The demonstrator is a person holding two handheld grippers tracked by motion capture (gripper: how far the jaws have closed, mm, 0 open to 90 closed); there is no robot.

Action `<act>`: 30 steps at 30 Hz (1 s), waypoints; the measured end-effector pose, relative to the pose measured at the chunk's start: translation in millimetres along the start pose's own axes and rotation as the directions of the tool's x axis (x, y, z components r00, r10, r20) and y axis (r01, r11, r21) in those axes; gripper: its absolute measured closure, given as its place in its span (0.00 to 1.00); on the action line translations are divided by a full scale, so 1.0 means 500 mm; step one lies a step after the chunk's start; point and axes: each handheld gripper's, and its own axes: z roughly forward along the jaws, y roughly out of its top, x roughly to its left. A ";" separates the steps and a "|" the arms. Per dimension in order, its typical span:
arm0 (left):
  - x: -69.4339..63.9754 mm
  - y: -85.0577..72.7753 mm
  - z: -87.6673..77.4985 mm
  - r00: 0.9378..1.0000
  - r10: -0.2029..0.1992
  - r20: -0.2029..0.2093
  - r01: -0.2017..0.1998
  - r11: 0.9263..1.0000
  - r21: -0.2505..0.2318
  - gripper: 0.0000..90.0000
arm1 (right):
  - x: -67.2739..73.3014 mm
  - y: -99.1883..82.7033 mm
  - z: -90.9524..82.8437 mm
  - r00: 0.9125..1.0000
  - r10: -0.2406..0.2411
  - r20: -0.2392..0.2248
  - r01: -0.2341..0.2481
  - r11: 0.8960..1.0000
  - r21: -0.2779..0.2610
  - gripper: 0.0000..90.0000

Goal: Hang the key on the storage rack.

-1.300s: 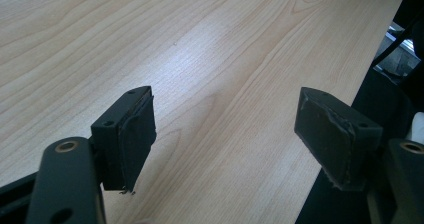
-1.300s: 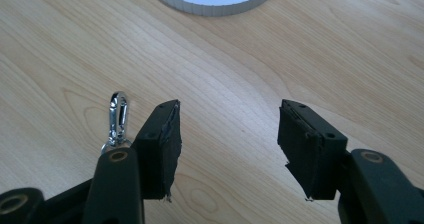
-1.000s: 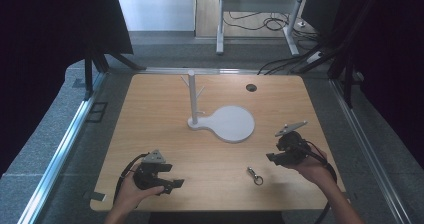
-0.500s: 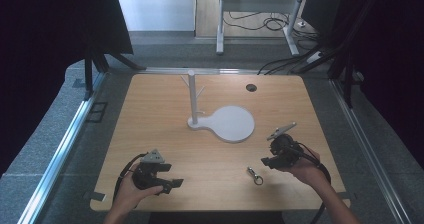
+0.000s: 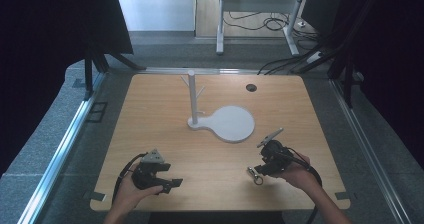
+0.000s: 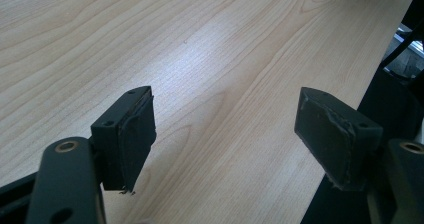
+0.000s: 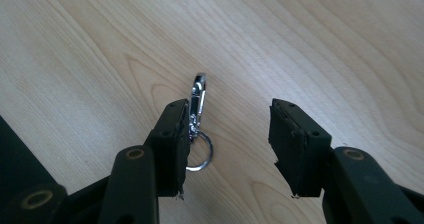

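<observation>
While my right gripper (image 7: 227, 149) hangs open near the desk's (image 5: 165, 114) front edge, the keyring clip (image 7: 198, 101) lies lengthwise along its left jaw, off-centre; my left gripper (image 6: 225, 139), open, sits well apart.

surface (image 5: 165, 119): light wood grain, rectangular, dark round hole (image 5: 251, 87) near far right corner
stand (image 5: 220, 120): white, round flat base plus upright post with pegs, sits mid-surface
key clip (image 5: 254, 174): metal snap hook with ring, lies flat near front right edge
</observation>
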 end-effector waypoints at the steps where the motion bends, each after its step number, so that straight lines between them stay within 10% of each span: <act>1: 0.000 0.000 0.000 1.000 0.000 0.000 0.000 1.000 0.000 0.28 | 0.004 0.002 0.009 1.000 -0.006 0.002 0.006 1.000 0.017 0.58; 30: -0.001 0.000 0.008 1.000 0.002 0.007 -0.002 1.000 0.007 0.27 | 0.022 0.012 0.075 0.999 -0.022 -0.040 0.027 0.992 0.125 0.74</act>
